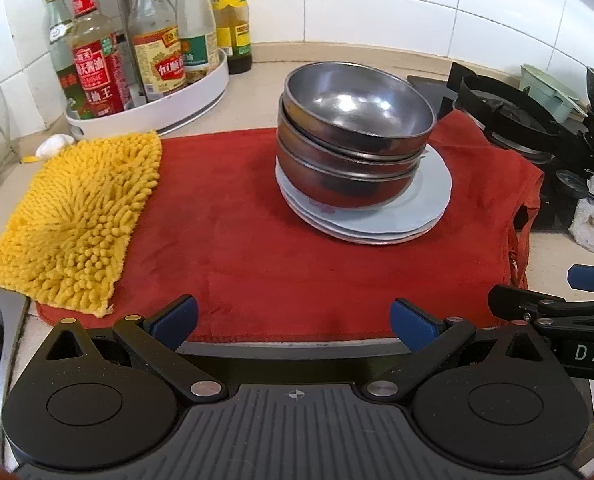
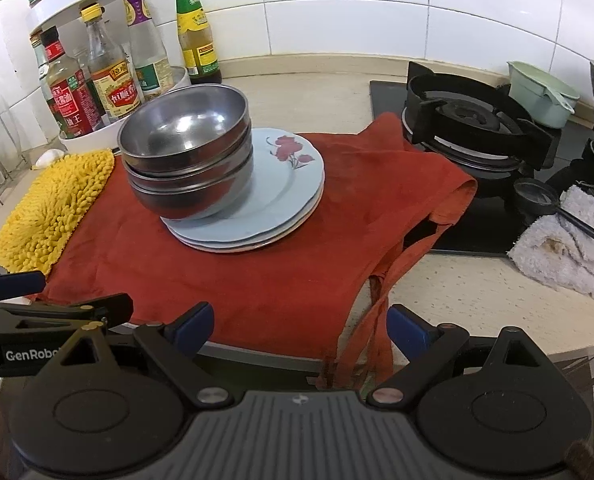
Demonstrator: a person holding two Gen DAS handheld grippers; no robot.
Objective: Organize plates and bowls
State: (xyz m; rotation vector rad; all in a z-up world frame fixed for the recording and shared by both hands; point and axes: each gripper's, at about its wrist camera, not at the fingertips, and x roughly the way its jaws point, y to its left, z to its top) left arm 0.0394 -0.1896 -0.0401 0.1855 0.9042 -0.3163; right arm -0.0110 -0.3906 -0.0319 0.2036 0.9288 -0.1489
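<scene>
Two handheld claws side by side, both angled downward: the left claw (image 1: 295, 322) and right claw (image 2: 299, 330) each gape wide, gripping nothing.

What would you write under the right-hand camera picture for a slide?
Open right gripper faces stacked metal bowls on flowered blue plates, on a red cloth beside the stove.

We read "DAS" on the right gripper (image 1: 577, 300) body and "GenRobo" on the left gripper (image 2: 37, 300) body.
</scene>
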